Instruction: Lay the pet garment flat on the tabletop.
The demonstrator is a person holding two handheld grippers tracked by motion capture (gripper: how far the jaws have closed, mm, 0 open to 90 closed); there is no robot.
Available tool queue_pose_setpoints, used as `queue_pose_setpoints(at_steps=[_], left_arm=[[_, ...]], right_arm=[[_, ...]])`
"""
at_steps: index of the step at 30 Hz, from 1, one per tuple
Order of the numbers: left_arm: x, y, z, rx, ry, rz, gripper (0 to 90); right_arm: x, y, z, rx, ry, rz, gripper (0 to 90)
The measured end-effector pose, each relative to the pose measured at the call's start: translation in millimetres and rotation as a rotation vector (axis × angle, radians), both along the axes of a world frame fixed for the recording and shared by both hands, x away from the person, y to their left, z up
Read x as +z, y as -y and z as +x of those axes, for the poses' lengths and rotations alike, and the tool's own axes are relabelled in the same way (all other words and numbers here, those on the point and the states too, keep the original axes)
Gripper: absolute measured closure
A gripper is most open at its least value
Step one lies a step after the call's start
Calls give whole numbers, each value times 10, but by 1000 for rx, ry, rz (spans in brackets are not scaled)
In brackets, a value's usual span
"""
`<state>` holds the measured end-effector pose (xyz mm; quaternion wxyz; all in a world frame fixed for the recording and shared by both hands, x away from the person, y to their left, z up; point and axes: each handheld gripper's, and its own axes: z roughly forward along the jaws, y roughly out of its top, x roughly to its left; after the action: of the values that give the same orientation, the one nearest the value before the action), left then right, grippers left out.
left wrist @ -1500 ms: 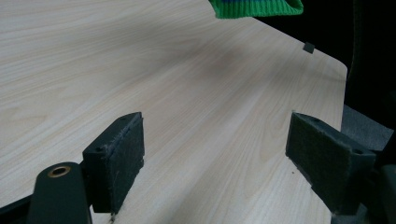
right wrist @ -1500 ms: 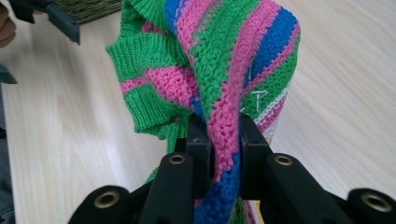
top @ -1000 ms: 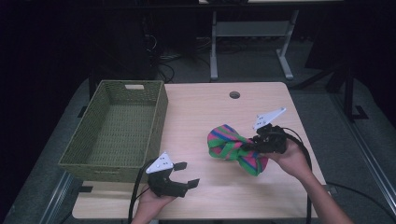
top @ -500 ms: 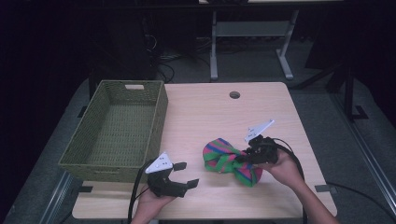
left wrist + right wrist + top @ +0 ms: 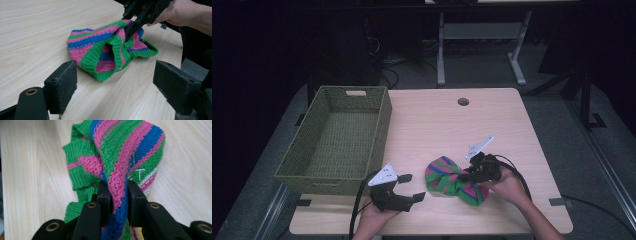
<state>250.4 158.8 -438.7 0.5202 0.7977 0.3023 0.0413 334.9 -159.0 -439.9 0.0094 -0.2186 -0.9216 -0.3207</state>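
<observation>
Firmly clenched, the right hand-held gripper (image 5: 473, 173) pinched a fold of the striped knitted garment (image 5: 452, 180), which lay bunched on the pale wooden table (image 5: 437, 120) near its front edge, while the left hand-held gripper (image 5: 404, 187) waited just beside it with jaws spread and empty. Soft, light and floppy, the knit would likely sag and stretch, so its thick green ribbed hem (image 5: 95, 62) looked the surest hold. An empty woven green basket (image 5: 384, 120) stood at the table's left, in a dim room.
</observation>
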Motion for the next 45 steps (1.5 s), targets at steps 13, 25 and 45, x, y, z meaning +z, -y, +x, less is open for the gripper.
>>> queue_pose_setpoints(at_steps=[13, 25, 45], left_arm=[[13, -32, 12, 5, 1, -2, 189], [13, -36, 13, 4, 0, -3, 189], [15, -35, 10, 6, 3, 1, 189]], right_arm=[[-13, -56, -40, 28, -4, -3, 534], [157, 12, -132, 4, 4, 38, 445], [336, -113, -235, 102, 17, 75, 591]])
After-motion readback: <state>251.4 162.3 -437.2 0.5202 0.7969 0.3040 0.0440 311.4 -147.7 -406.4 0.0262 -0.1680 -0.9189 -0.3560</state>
